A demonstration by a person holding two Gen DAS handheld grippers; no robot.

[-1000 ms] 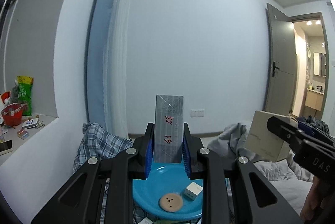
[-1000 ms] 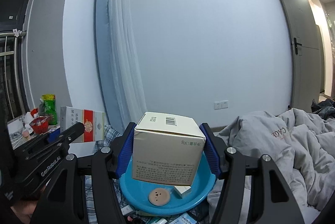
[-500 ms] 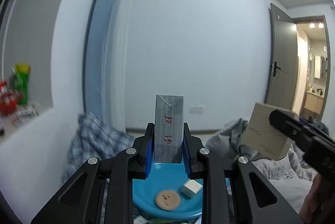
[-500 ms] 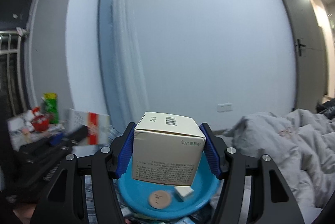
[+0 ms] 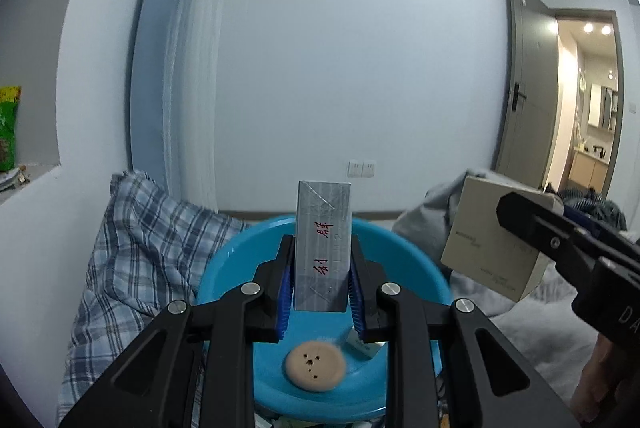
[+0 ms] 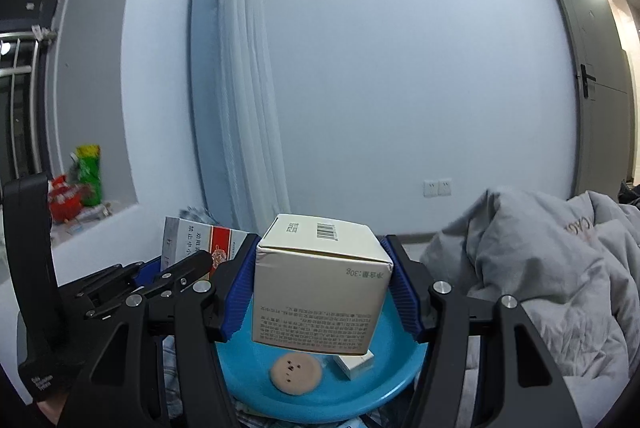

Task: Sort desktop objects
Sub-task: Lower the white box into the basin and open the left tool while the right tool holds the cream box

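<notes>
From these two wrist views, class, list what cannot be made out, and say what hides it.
- Left wrist: the small white box in the blue basin is mostly behind the left gripper.
- Right wrist: the basin's middle sits behind the cream box.
- Right wrist: the red-and-white pack is partly covered by the gripper holding it.
- Both views: the basin's support is cut off below.

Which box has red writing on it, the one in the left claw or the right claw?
The thin grey box in the left claw. Red characters run up its face. The cream box in the right claw is wider, with a barcode and small grey print.
</notes>
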